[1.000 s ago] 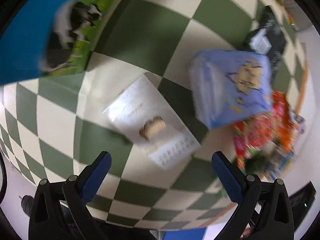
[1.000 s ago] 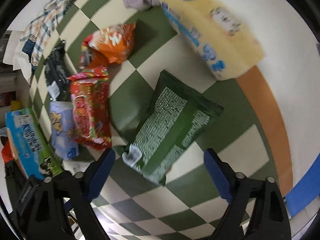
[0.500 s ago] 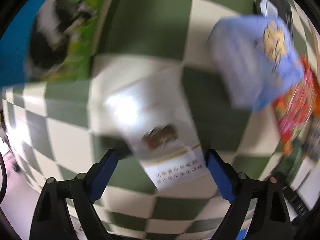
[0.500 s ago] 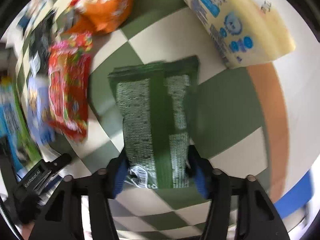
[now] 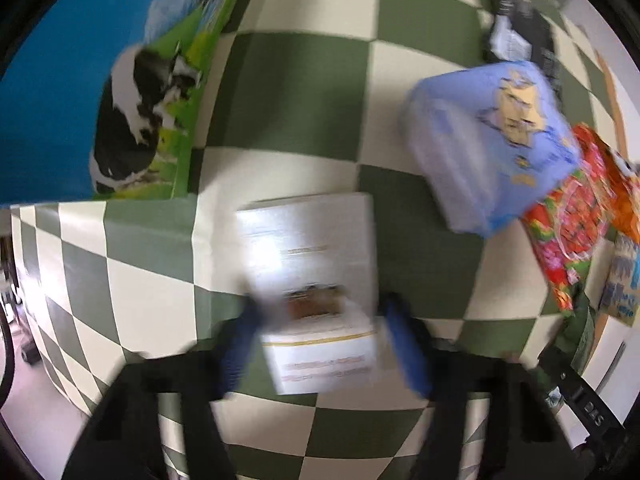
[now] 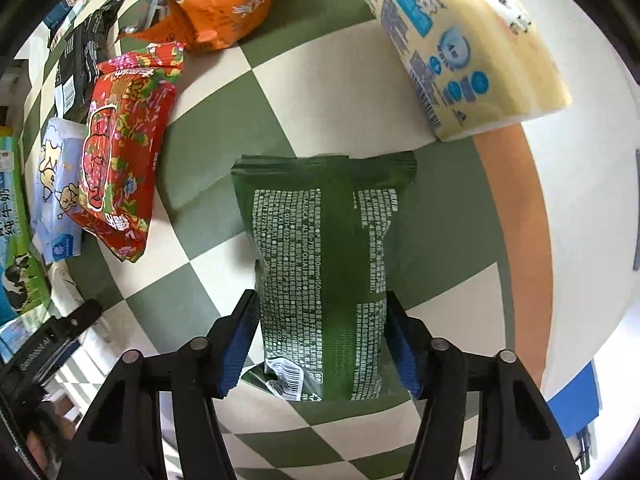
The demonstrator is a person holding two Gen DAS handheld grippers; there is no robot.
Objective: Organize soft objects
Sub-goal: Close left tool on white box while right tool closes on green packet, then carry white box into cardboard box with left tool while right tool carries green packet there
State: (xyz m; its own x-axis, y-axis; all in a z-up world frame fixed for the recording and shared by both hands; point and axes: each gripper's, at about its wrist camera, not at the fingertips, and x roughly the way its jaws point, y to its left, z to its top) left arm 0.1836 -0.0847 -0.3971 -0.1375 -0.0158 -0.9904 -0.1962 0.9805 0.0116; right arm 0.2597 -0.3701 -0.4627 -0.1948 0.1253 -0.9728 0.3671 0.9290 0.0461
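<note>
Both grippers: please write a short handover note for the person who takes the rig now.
Right gripper: shut on the green packet, one blue pad on each side of it.
Left gripper: fingers on both sides of the white packet; the view is blurred, so a firm grasp cannot be confirmed.
On the checkered cloth: red floral packet, orange bag, light blue packet, yellow pack, black packet, and a milk carton.
Done: nothing visibly sorted.
Left: place both packets, then the rest.
</note>
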